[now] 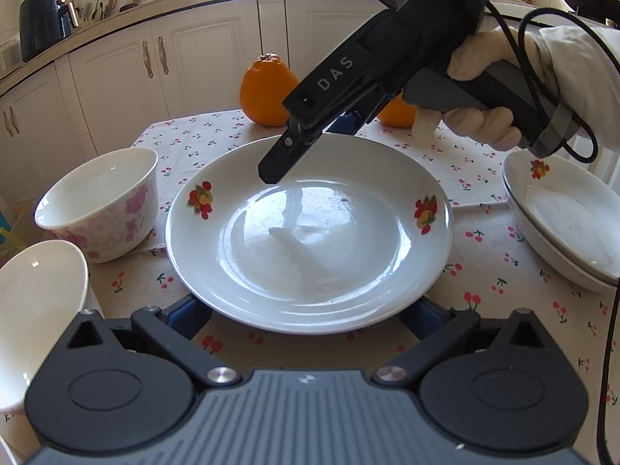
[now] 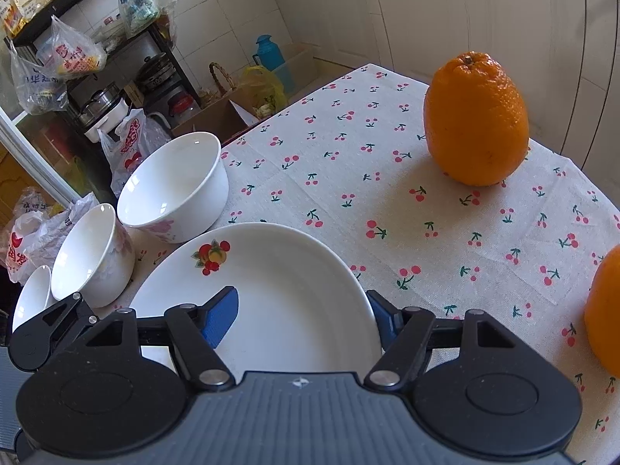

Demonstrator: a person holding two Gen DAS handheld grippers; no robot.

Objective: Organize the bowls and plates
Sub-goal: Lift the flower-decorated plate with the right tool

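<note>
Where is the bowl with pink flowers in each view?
Left wrist: the pink-flowered bowl stands at the left edge, left of the fruit-print plate.
Right wrist: it stands left of centre, beyond the plate.
Shared landmark: the tall orange.

Two close downward views, shared plate (image 1: 310, 232)

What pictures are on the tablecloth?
Little red cherries with green stems on the pale tablecloth, best seen from the right wrist.

Right tool (image 1: 310, 143) over plate (image 1: 310, 294) far rim; bowl (image 1: 100, 205) left.
</note>
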